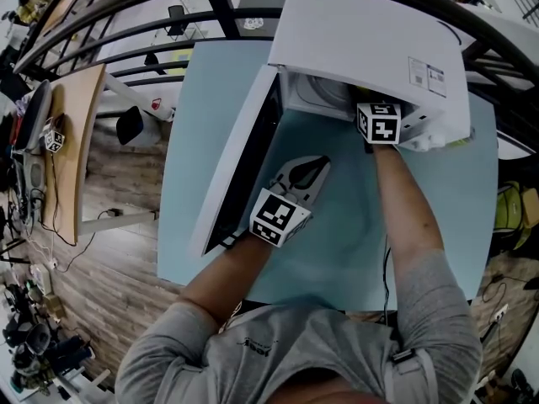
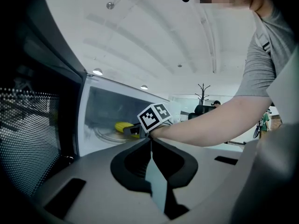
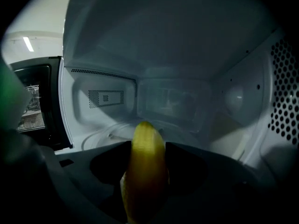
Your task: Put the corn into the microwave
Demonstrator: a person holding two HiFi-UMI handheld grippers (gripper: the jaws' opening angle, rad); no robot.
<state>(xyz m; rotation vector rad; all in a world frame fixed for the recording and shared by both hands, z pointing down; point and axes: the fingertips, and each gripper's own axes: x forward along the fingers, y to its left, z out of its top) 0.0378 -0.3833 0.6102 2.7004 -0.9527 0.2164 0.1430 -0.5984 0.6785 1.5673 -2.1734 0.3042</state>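
Note:
The white microwave (image 1: 370,40) stands on the light blue table (image 1: 337,225) with its door (image 1: 240,167) swung open to the left. A yellow corn cob (image 3: 145,171) sticks out between the jaws of my right gripper (image 3: 148,146), which is shut on it inside the oven cavity, just above the glass turntable (image 3: 100,134). In the left gripper view the corn (image 2: 122,126) shows in the cavity beyond the right marker cube (image 2: 154,117). My left gripper (image 2: 150,141) is shut and holds nothing. It hovers over the table beside the open door, pointing at the cavity.
The open door (image 2: 32,125) rises close on the left of my left gripper. The person's forearm (image 2: 210,125) reaches across into the oven. A wooden desk (image 1: 76,141) with cables stands off to the left past the table edge.

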